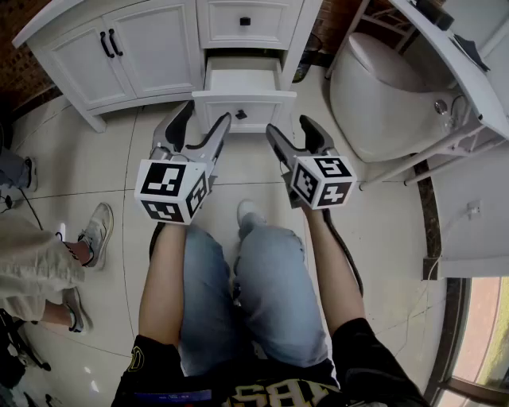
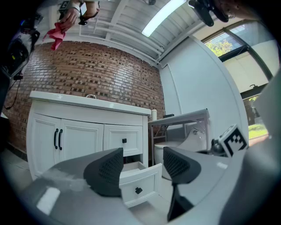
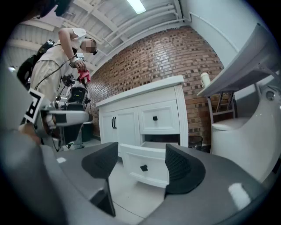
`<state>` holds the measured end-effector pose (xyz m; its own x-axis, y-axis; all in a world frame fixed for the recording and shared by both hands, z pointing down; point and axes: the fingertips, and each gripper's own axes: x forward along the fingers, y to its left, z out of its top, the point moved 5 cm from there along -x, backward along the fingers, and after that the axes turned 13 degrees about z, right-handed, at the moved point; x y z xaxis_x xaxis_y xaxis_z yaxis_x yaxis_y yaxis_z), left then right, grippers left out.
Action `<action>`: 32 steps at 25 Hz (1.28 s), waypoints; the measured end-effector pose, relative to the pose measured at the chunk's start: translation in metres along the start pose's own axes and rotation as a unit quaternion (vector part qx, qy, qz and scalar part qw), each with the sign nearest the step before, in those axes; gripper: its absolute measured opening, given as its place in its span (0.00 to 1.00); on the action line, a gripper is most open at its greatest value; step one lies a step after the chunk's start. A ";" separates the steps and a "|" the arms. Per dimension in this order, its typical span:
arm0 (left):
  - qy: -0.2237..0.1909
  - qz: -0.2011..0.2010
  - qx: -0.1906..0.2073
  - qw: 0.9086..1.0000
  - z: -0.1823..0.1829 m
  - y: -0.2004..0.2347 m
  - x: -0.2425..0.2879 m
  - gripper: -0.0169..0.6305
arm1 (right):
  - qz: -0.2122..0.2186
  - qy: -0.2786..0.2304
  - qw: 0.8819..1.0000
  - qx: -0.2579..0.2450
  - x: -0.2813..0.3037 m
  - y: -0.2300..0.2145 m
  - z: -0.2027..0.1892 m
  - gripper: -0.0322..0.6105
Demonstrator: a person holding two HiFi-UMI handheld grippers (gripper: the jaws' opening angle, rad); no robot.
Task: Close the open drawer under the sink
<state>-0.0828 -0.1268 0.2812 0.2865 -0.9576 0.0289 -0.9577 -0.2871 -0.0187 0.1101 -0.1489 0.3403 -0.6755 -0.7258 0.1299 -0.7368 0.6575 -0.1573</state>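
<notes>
We are holding the left gripper [image 1: 208, 113] and the right gripper [image 1: 288, 125] level in front of us, side by side and just short of the open drawer [image 1: 242, 83]. Both tools are standing with their jaws spread and are pinching nothing. In the left gripper view [image 2: 142, 169] and the right gripper view [image 3: 136, 165], the drawer front [image 3: 145, 165] is showing through the gap, beyond the pads and apart from them.

The drawer is sticking out of the white vanity [image 1: 119, 48], low on its right side. Only its white bottom is showing, and its square black knob [image 1: 241, 114] is facing us. The upper drawer [image 1: 245, 20] directly above it is sitting shut. To the left, the double doors [image 1: 143, 40] with their black handles are closed as well. A dark bin [image 3: 196, 142] is standing between the vanity and the toilet [image 1: 382, 87]; we cannot tell what is in it.

We are standing on a pale tiled floor [image 1: 103, 159]. A brick wall [image 2: 88, 70] is rising behind the vanity, and a white frame table [image 1: 457, 67] is reaching over the toilet on the right. Another person's shoes [image 1: 95, 230] are showing on the floor to our left.
</notes>
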 end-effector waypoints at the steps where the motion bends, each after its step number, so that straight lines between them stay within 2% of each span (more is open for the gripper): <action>1: -0.003 -0.007 0.000 1.000 0.001 -0.003 0.003 0.47 | 0.003 0.016 1.000 0.004 0.010 -0.004 -0.013 0.58; 4: -0.007 -0.028 0.001 1.000 0.004 -0.012 0.011 0.47 | 0.015 0.060 0.998 0.023 0.042 -0.017 -0.051 0.56; 7: -0.007 -0.039 0.013 0.999 0.006 -0.014 0.023 0.47 | 0.027 0.084 0.995 0.044 0.079 -0.032 -0.076 0.53; 9: -0.004 -0.031 0.020 0.999 0.004 -0.005 0.033 0.47 | 0.039 0.096 0.993 0.059 0.104 -0.039 -0.087 0.50; 12: 0.006 -0.002 0.011 1.000 -0.004 0.018 0.048 0.47 | 0.054 0.118 0.988 0.088 0.134 -0.046 -0.106 0.46; 15: 0.022 0.021 -0.003 1.000 -0.017 0.034 0.064 0.47 | 0.053 0.125 0.983 0.126 0.152 -0.057 -0.121 0.43; 19: 0.035 0.027 -0.002 0.999 -0.026 0.039 0.078 0.47 | 0.050 0.120 0.978 0.162 0.171 -0.068 -0.127 0.35; 21: 0.040 0.031 -0.005 0.999 -0.030 0.044 0.080 0.47 | 0.032 0.118 0.979 0.161 0.175 -0.073 -0.128 0.24; 23: 0.046 0.032 -0.010 0.998 -0.035 0.047 0.083 0.47 | 0.024 0.115 0.982 0.151 0.178 -0.077 -0.128 0.20; 32: 0.060 0.015 -0.017 0.998 -0.046 0.037 0.100 0.47 | 0.016 0.111 0.985 0.132 0.207 -0.100 -0.119 0.20</action>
<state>-0.0910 -0.2324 0.3290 0.2551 -0.9554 0.1487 -0.9666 -0.2561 0.0127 0.0406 -0.3404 0.4991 -0.7088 -0.6246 0.3277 -0.7024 0.5822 -0.4096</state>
